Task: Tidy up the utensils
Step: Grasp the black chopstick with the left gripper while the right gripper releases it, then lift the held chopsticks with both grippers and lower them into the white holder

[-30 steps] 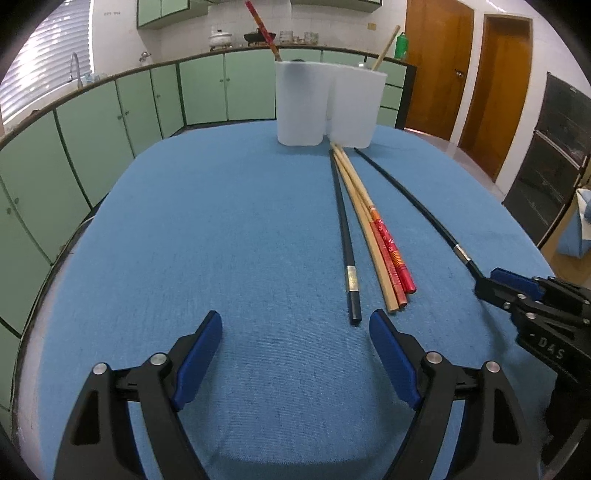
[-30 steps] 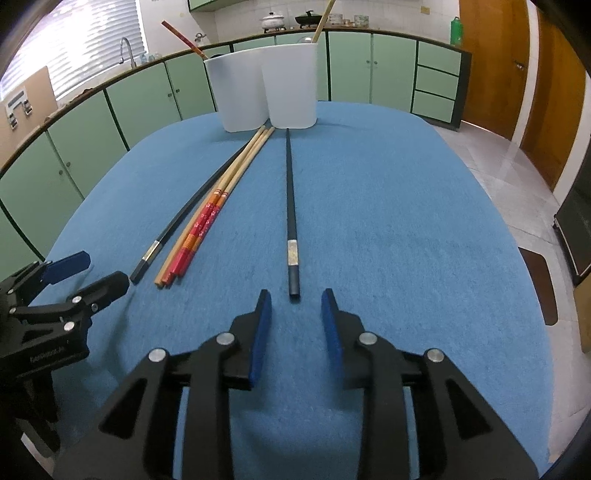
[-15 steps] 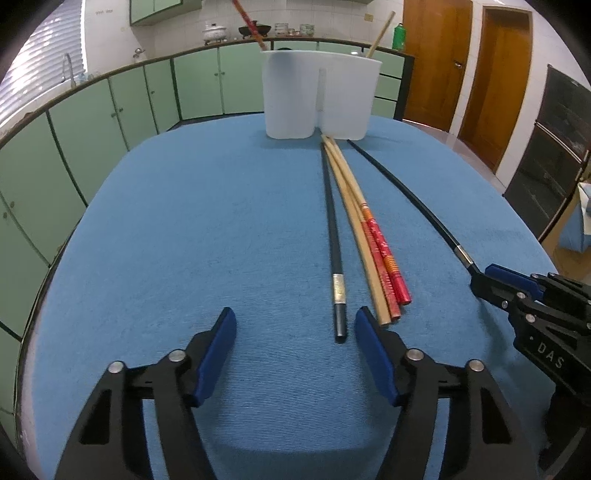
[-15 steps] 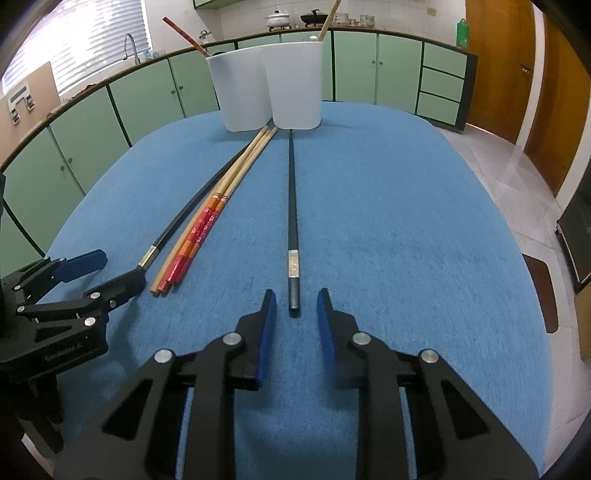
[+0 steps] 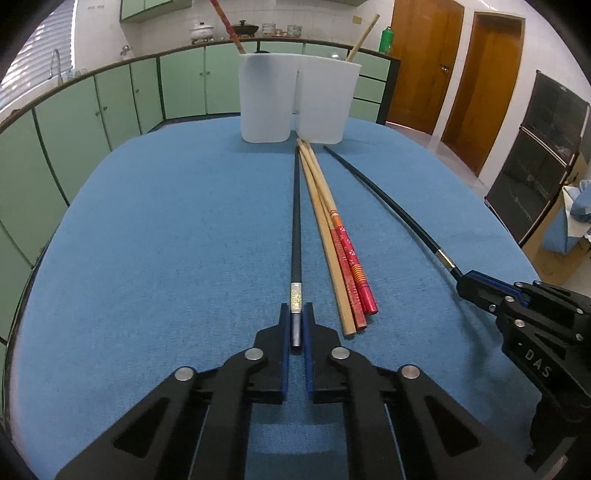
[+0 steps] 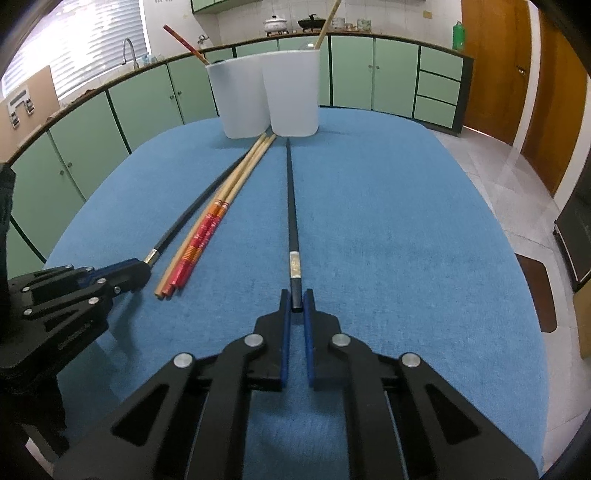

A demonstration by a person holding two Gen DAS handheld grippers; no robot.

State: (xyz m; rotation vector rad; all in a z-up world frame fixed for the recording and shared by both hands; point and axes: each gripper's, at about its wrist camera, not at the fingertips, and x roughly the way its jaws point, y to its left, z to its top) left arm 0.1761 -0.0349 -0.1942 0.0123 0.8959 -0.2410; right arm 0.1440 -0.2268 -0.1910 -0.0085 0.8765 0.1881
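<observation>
Two black chopsticks, two red-ended ones and a plain wooden one lie on the blue table. My left gripper (image 5: 295, 317) is shut on the near end of the left black chopstick (image 5: 295, 221). My right gripper (image 6: 296, 301) is shut on the near end of the right black chopstick (image 6: 291, 206), which also shows in the left wrist view (image 5: 388, 210). The red-ended chopsticks (image 5: 349, 258) and the wooden chopstick (image 5: 325, 236) lie between them. A white two-part holder (image 5: 295, 99) stands at the far end, with a red chopstick (image 5: 225, 22) and a wooden chopstick (image 5: 364, 35) in it.
The blue cloth table (image 5: 166, 240) is oval, with its edges near on both sides. Green cabinets (image 5: 110, 103) curve behind it. Wooden doors (image 5: 480, 81) and a dark cabinet (image 5: 539, 155) stand to the right.
My left gripper moved right and forward and closed on the left black chopstick's end. My right gripper moved forward and closed on the right black chopstick's end.
</observation>
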